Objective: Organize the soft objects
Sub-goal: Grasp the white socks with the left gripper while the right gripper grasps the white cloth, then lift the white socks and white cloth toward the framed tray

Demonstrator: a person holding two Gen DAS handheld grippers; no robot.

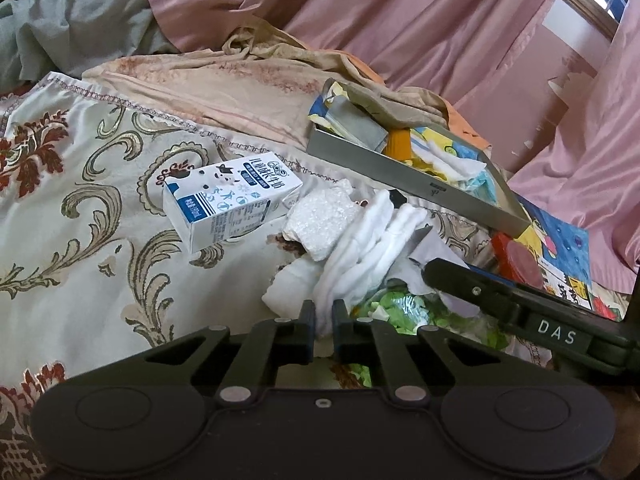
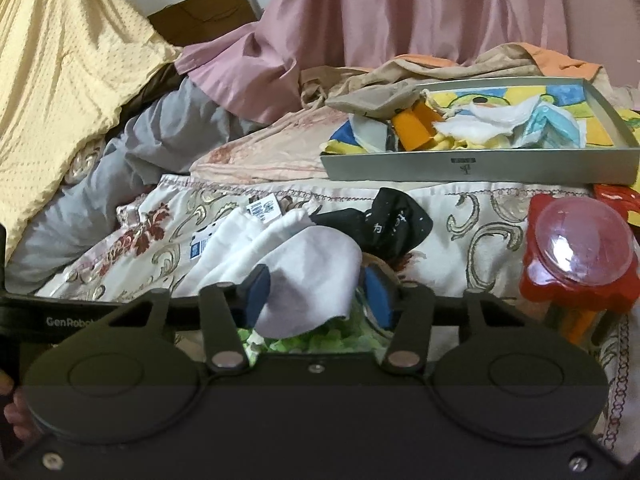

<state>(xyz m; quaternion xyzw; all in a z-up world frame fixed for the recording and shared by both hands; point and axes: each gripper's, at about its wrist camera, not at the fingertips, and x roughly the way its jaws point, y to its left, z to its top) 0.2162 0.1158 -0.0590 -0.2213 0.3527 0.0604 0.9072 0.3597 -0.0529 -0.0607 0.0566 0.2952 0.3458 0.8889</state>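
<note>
My left gripper [image 1: 323, 312] is shut on the near end of a white ribbed cloth [image 1: 368, 240] that lies on the patterned bedspread [image 1: 80, 200]. A white foam piece [image 1: 320, 220] sits beside it. My right gripper [image 2: 316, 292] is open, its jaws wide either side of a white cloth [image 2: 304, 272] that lies over a green-and-white soft item [image 2: 320, 338]. A black sock [image 2: 384, 220] lies just beyond. A grey tray [image 2: 480, 166] at the back right holds several cloths and an orange block; it also shows in the left wrist view [image 1: 400, 172].
A milk carton [image 1: 232, 200] lies on the bedspread to the left. A red toy with a clear dome [image 2: 580, 260] stands at the right. Pink curtains [image 1: 400, 20], grey bedding [image 2: 120, 184] and a yellow blanket [image 2: 60, 80] surround the bed.
</note>
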